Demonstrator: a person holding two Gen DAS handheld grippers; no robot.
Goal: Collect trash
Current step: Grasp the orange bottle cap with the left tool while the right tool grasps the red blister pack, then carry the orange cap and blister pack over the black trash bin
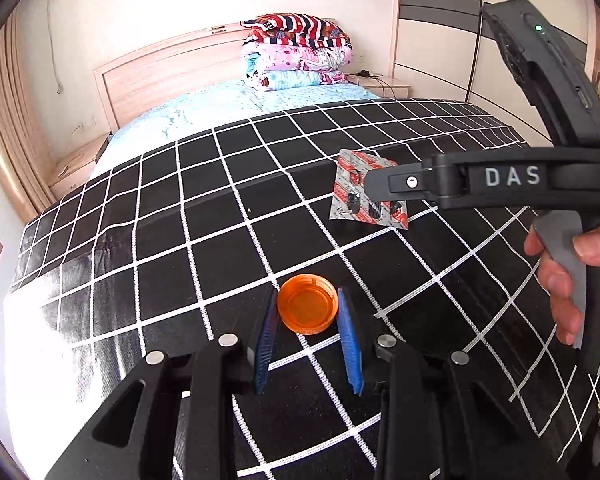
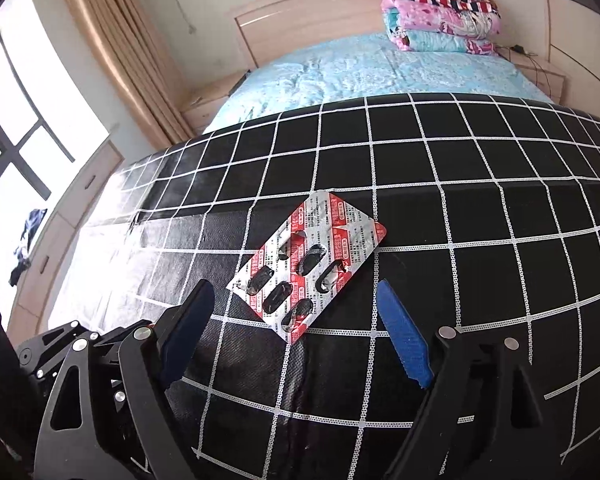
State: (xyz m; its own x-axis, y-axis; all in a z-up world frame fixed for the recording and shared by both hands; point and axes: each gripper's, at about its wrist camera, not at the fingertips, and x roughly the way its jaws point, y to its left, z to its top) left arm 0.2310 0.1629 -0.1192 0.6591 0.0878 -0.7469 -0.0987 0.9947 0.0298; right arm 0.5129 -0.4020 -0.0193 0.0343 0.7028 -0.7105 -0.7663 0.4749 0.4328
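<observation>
Left claw point(image 1: 308, 312) pinching a round, translucent orange plastic cap point(image 1: 307, 304) between ribbed blue pads point(image 1: 350, 344), low over the desk point(image 1: 204, 216); the desk wears a black cloth with a white woven grid; right claw point(image 2: 296, 312) spread wide, pads clear of a crinkled silver-and-red foil blister pack point(image 2: 310, 266), its oval pockets punched open; the pack lies flat at 2 o'clock from the cap, well apart; folded quilts point(image 1: 296, 52) stacked on a pale blue bed point(image 1: 228, 108) at 12 o'clock.

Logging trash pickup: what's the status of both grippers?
Left hand-held gripper shut on orange cap. Right hand-held gripper open, empty blister pack between its fingers, ungripped. Nothing in the way.
</observation>
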